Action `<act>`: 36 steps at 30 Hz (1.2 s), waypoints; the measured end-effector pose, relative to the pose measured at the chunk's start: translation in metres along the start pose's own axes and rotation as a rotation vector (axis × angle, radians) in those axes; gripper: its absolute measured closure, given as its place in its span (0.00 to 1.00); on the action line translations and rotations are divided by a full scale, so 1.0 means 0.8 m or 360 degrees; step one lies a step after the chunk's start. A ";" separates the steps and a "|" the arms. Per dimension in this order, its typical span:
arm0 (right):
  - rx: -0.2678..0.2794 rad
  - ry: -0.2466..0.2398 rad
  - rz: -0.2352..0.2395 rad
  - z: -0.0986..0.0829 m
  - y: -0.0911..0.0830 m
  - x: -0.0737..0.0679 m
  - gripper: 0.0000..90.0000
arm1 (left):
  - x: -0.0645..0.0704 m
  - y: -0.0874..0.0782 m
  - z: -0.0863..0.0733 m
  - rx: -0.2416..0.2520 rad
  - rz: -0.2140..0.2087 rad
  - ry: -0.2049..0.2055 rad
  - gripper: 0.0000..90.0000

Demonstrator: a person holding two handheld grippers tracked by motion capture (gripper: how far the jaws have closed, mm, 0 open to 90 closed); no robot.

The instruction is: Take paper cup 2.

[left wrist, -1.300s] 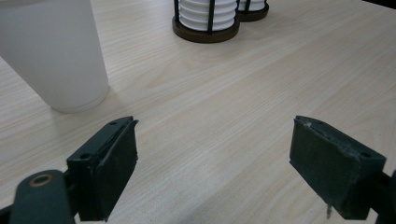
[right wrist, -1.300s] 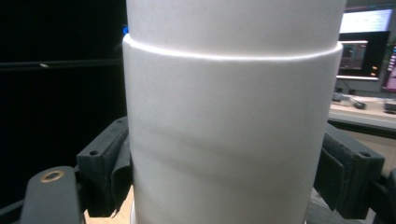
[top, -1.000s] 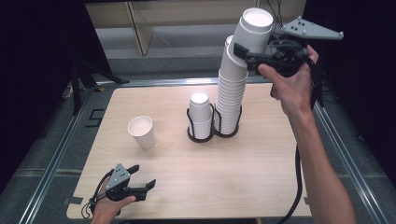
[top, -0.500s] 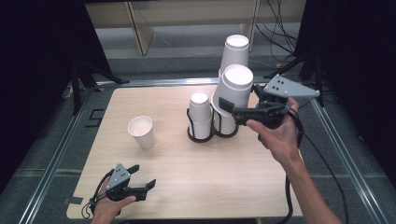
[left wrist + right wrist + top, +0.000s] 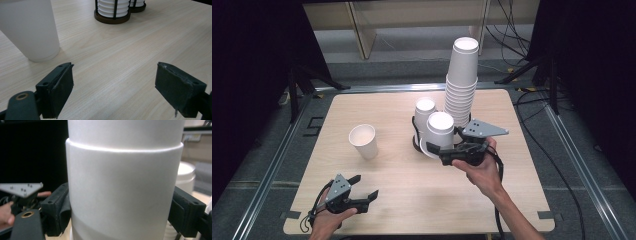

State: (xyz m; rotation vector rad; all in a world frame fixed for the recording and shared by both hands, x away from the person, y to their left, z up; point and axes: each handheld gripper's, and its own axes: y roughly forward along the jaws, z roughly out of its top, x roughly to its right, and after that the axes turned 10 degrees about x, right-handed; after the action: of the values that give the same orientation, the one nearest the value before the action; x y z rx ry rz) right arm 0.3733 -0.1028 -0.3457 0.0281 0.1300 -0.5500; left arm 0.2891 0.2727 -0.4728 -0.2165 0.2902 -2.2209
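My right gripper (image 5: 437, 150) is shut on a white paper cup (image 5: 439, 131) and holds it just in front of the black wire cup holder (image 5: 417, 142). In the right gripper view that cup (image 5: 125, 182) stands upright between both jaws. A tall stack of cups (image 5: 461, 85) and a short stack (image 5: 424, 114) sit in the holder. A single cup (image 5: 364, 141) stands alone on the table at centre left. My left gripper (image 5: 366, 186) rests open near the front edge. In its own view the left gripper (image 5: 115, 75) has nothing between its jaws, and the lone cup (image 5: 30, 30) stands ahead at left.
The wooden table (image 5: 522, 200) has a metal frame along its sides. Shelving and cables lie beyond the far edge. The holder's base (image 5: 112, 17) stands farther off in the left gripper view. The other hand's grey plate (image 5: 22, 188) appears at the left of the right gripper view.
My right gripper has come down and to the left from the top of the tall stack, carrying one cup to a low spot in front of the holder. The left gripper has stayed put.
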 end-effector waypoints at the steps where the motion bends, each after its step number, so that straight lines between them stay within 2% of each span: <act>1: 0.0003 0.0037 0.0017 -0.006 0.003 -0.001 0.20 | 0.001 0.001 0.000 0.0020 -0.0004 -0.0010 0.16; 3: -0.0033 0.0061 0.0033 -0.013 0.007 -0.004 0.20 | 0.002 0.001 0.001 0.0018 -0.0003 0.0010 0.16; 4: -0.0032 0.0017 0.0044 -0.018 0.010 -0.004 0.20 | 0.002 0.001 0.001 0.0018 -0.0005 0.0020 0.16; 5: -0.0034 0.0041 0.0068 -0.023 0.014 -0.006 0.20 | 0.003 0.001 0.001 0.0026 -0.0015 0.0018 0.16; 6: -0.0037 0.0008 0.0068 -0.026 0.017 -0.007 0.20 | 0.003 0.002 0.000 0.0038 -0.0025 0.0018 0.16; 7: -0.0027 0.0023 0.0086 -0.032 0.021 -0.009 0.20 | 0.004 0.001 0.001 0.0048 -0.0022 0.0016 0.16; 8: -0.0074 0.0040 0.0086 -0.035 0.022 -0.012 0.20 | 0.003 0.002 0.001 0.0060 -0.0038 0.0026 0.16; 9: -0.0063 0.0035 0.0116 -0.040 0.026 -0.013 0.20 | 0.003 0.001 0.002 0.0042 -0.0045 0.0039 0.16; 11: -0.0081 0.0006 0.0129 -0.048 0.032 -0.016 0.20 | 0.005 0.000 0.003 0.0072 -0.0047 0.0033 0.16; 12: -0.0104 0.0032 0.0140 -0.052 0.035 -0.018 0.20 | 0.005 0.001 0.002 0.0099 -0.0068 0.0034 0.16; 14: -0.0099 0.0050 0.0185 -0.061 0.041 -0.022 0.20 | 0.007 0.001 0.003 0.0103 -0.0084 0.0047 0.16; 18: -0.0126 0.0018 0.0206 -0.072 0.051 -0.027 0.20 | 0.009 0.003 0.003 0.0126 -0.0118 0.0051 0.16; 20: -0.0121 0.0035 0.0234 -0.079 0.057 -0.028 0.20 | 0.010 0.004 0.003 0.0125 -0.0122 0.0053 0.16; 22: -0.0136 0.0033 0.0220 -0.083 0.059 -0.030 0.20 | 0.010 0.003 0.003 0.0107 -0.0117 0.0064 0.16; 23: -0.0140 0.0040 0.0249 -0.087 0.062 -0.029 0.20 | 0.010 0.002 0.003 0.0090 -0.0109 0.0067 0.16; 26: -0.0147 0.0035 0.0247 -0.092 0.066 -0.030 0.20 | 0.011 0.004 0.002 0.0126 -0.0127 0.0048 0.16; 27: -0.0156 0.0078 0.0266 -0.095 0.067 -0.031 0.20 | 0.010 0.004 0.003 0.0115 -0.0128 0.0056 0.16; 28: -0.0165 0.0041 0.0239 -0.096 0.067 -0.031 0.20 | 0.011 0.003 0.003 0.0105 -0.0124 0.0061 0.16; 29: -0.0181 0.0030 0.0244 -0.098 0.068 -0.031 0.20 | 0.011 0.002 0.003 0.0092 -0.0126 0.0064 0.16; 31: -0.0174 0.0030 0.0261 -0.102 0.071 -0.032 0.20 | 0.011 0.004 0.003 0.0104 -0.0141 0.0044 0.16; 32: -0.0194 0.0031 0.0247 -0.103 0.071 -0.032 0.20 | 0.011 0.004 0.003 0.0101 -0.0143 0.0046 0.16; 35: -0.0187 0.0045 0.0270 -0.109 0.074 -0.031 0.20 | 0.012 0.004 0.003 0.0101 -0.0150 0.0054 0.16; 36: -0.0213 0.0036 0.0249 -0.109 0.073 -0.032 0.20 | 0.012 0.004 0.003 0.0104 -0.0151 0.0050 0.16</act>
State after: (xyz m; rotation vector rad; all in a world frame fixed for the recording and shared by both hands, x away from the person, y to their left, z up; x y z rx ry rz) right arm 0.3723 -0.0347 -0.4295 -0.0850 0.1851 -0.3839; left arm 0.2860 0.2631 -0.4708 -0.1627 0.2283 -2.3256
